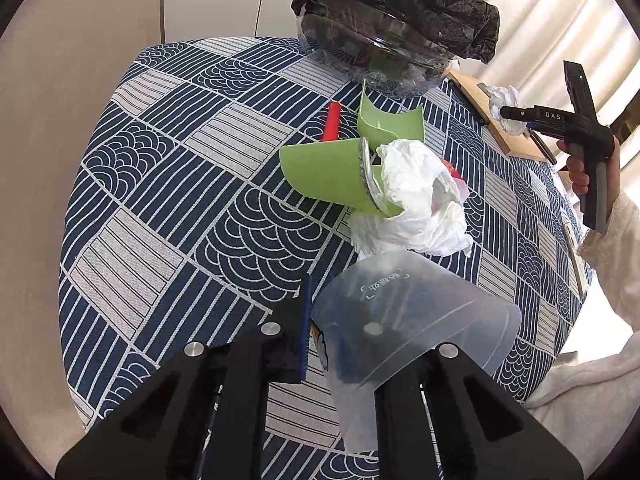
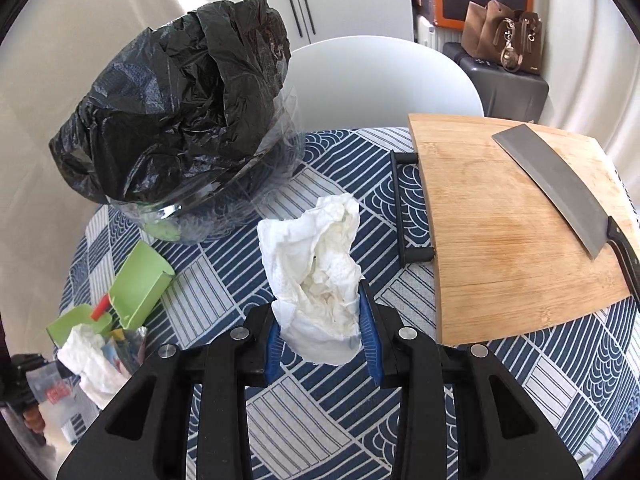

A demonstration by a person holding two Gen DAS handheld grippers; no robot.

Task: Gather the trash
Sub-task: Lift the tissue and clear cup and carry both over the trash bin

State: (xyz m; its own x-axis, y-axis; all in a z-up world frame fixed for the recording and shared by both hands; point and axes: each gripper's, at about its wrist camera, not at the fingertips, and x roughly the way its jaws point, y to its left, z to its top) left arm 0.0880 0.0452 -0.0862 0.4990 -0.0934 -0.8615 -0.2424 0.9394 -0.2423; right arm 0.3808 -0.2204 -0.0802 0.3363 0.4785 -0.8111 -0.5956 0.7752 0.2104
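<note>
The right tool (image 2: 320, 344) is pinching a crumpled white paper tissue (image 2: 316, 284) above the blue patterned tabletop (image 2: 328, 420). The left tool (image 1: 360, 344) is gripping a translucent plastic wrapper (image 1: 404, 320). Beyond, green cardboard pieces (image 1: 320, 172) are lying near the black-bagged clear bin (image 2: 180, 120).

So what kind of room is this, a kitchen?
Probably a kitchen or dining corner at home. A wooden cutting board with a cleaver lies on the patterned tablecloth, a white chair stands behind, and a brown handbag sits nearby.
</note>
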